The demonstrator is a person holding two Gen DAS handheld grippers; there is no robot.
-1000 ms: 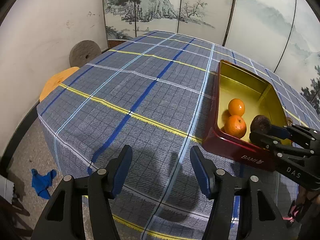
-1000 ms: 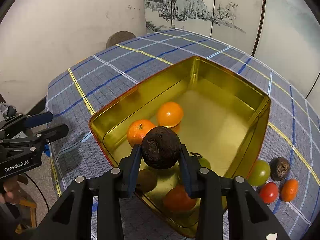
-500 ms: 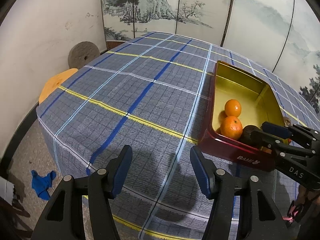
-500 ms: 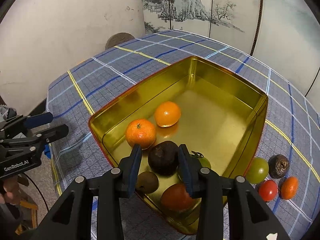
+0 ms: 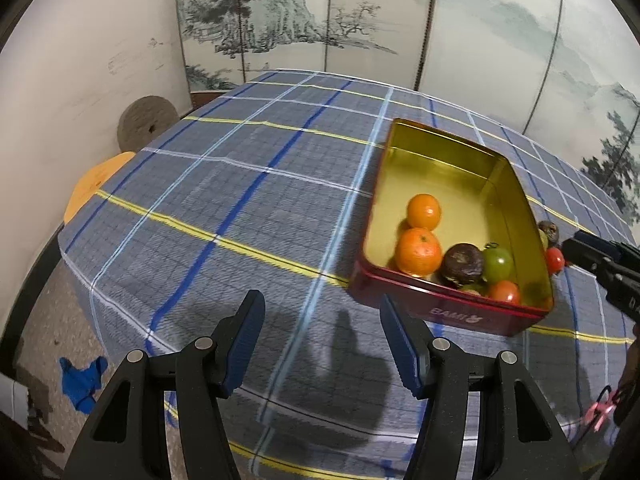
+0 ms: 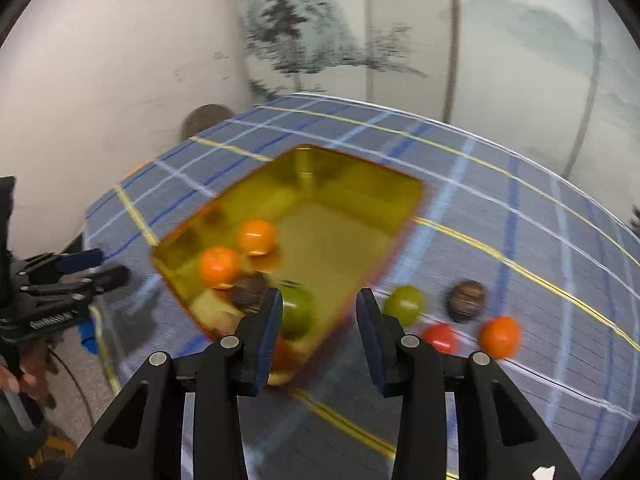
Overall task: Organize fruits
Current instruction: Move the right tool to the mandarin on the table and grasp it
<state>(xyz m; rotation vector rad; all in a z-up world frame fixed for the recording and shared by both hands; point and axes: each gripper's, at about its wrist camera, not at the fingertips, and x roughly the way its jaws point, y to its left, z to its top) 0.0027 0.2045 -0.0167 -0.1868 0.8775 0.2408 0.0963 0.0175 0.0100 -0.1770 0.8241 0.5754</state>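
While both claws sit empty, four fruits wait on the tablecloth [image 6: 500,208] beside the tin [image 5: 448,312].
Right gripper [image 6: 316,316] spread, nothing between; left gripper [image 5: 322,340] spread, idle. We'd judge the green tomato [image 6: 404,304] light, smooth, bruisable: pinch gently across its widest girth.

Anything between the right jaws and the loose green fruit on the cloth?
Nothing: in the right wrist view, only bare checked cloth separates the right gripper, whose jaws are empty, from the green fruit just past its right jaw.
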